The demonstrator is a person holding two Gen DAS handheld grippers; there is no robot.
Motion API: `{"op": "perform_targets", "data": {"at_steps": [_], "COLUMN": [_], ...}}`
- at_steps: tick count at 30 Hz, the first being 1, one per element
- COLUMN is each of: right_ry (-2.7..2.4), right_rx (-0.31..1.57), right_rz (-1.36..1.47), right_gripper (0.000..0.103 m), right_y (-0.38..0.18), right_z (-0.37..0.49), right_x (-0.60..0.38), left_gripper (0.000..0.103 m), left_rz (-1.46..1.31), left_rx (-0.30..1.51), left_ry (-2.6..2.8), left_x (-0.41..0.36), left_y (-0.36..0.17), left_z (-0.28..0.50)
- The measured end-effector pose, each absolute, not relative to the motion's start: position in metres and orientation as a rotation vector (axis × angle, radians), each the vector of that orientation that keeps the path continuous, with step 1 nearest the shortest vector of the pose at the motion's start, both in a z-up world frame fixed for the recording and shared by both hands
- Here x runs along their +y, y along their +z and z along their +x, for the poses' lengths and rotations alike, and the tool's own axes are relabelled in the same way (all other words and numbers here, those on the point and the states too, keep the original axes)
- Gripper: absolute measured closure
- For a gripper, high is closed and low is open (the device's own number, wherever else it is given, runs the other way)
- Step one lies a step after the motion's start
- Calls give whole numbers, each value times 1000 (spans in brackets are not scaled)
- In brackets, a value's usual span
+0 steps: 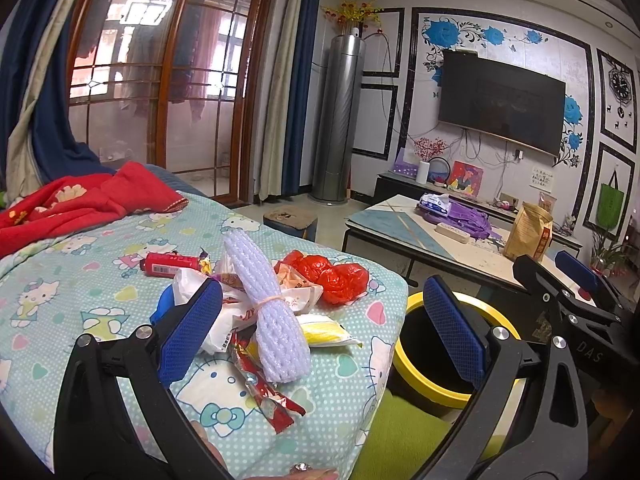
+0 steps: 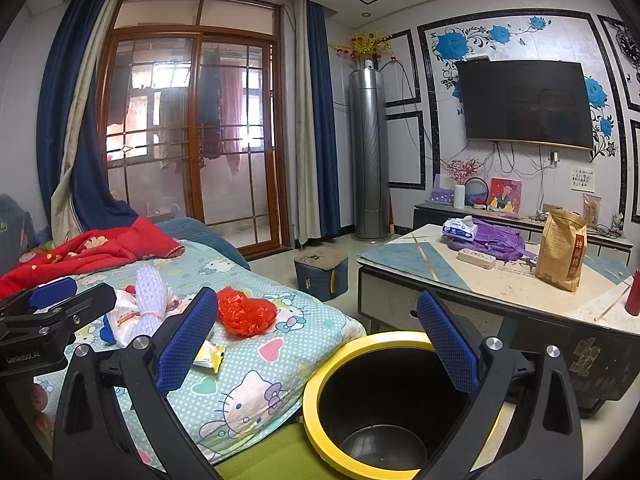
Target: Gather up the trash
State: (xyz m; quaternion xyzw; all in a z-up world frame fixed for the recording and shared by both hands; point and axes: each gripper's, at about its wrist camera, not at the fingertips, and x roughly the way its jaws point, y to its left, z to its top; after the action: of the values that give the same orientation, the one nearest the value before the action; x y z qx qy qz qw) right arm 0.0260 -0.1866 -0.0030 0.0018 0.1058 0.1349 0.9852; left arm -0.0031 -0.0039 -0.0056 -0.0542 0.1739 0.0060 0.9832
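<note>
- The left gripper [image 1: 324,328] is being held wide open, with nothing between its blue pads; it is being carried low over the bedspread [image 1: 72,292], right at the pile of trash.
- The right gripper [image 2: 316,344] is likewise being held spread and empty, and it is being kept above the yellow-rimmed bin [image 2: 320,408], which is being seen beside the bed's corner with nothing visible in it.
- The trash is being shown lying on the bedspread: a white foam net roll [image 1: 268,304] tied with a rubber band, a crumpled red plastic bag [image 1: 332,276], a yellow and white wrapper [image 1: 328,332], red snack wrappers [image 1: 264,384], white wrappers [image 1: 196,284] and a red tube [image 1: 168,266].
- The foam net roll is being seen directly ahead of the left gripper, between the lines of its two fingers, nearer the left finger.
- Its long axis is running roughly along the direction in which the gripper is pointing, so the jaws are judged to be closing across its narrow width if brought forward.
- The left hand is judged the nearer one for the pile; the bin is lying to the right of the pile, under the right gripper.
- No item is being shown in the bin yet, so the collecting is judged to be at its start.
</note>
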Motion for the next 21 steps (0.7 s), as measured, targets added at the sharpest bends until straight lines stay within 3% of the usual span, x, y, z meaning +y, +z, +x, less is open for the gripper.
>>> {"op": "perform_targets", "data": {"at_steps": [21], "right_ry": [270], "right_rx": [213], "right_rz": [3], "right_gripper": [6], "right_y": [-3], "right_z": [26], "right_x": [-186], "left_gripper": [11], "left_rz": [-112], "left_rx": [351], "left_ry": [11], "left_x": [-3], "left_y": [-7], "left_z": [-4]}}
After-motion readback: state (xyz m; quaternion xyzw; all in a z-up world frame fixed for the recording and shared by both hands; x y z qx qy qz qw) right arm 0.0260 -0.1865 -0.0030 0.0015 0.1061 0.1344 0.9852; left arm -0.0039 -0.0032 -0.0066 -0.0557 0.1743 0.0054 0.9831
